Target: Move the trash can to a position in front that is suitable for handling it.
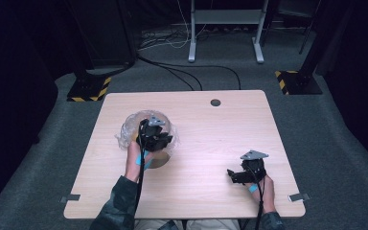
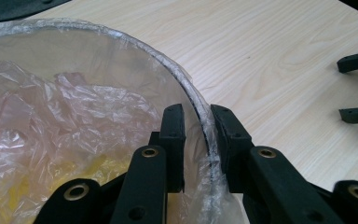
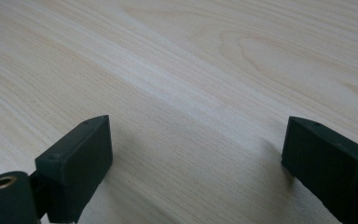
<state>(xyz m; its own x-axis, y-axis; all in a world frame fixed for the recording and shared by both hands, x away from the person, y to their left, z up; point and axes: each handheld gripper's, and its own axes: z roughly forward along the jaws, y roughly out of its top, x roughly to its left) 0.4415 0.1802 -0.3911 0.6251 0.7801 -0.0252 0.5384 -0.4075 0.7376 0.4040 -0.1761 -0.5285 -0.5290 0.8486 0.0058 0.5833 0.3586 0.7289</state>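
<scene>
Left gripper [image 2: 197, 149] straddles the plastic-lined rim of the clear bowl [image 2: 121, 42] at the table's [image 1: 211, 143] left, jaws nearly closed, likely to steady it; right gripper [image 3: 196, 172] waits spread above bare wood.

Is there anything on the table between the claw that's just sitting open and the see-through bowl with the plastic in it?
Nothing visible. Bare wooden table lies between the open right claw and the clear bowl. The left claw is at the bowl, its jaws straddling the plastic-wrapped rim.
</scene>
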